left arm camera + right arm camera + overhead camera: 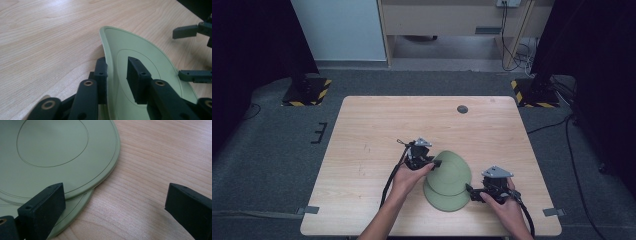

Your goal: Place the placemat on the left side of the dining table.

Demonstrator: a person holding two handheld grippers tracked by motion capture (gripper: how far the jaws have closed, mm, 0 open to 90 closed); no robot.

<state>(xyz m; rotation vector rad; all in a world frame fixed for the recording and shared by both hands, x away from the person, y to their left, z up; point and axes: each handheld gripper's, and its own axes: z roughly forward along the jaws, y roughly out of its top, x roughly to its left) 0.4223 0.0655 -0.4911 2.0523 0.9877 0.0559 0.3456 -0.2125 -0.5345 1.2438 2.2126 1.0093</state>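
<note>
1. Two pale green plates sit on the wooden bench [362, 135], toward its near edge and a little right of middle, one lying partly over the other.
2. The upper plate [451, 170] is tipped up: its left rim is raised off the wood, and the rest leans across the lower plate [444, 201], which lies flat.
3. Both plates are bare inside: nothing but a faint ring line around each shallow well, seen clearly in the right gripper view on the upper plate [52, 147].
4. The left claw [435, 163] is at the raised left rim. In its own view one jaw stands outside the upper plate [140, 55] and the other inside the well, with the thin wall between them.
5. The outer jaw lies against the wall; a sliver of green shows before the inner jaw, so it is narrowed around the rim, with no firm pinch visible.
6. The right claw [470, 192] waits low at the right side of the stack, jaws wide apart and holding nothing.
7. Its left jaw hovers over the edge of the lower plate [75, 206]; its other jaw is over bare wood.
</note>
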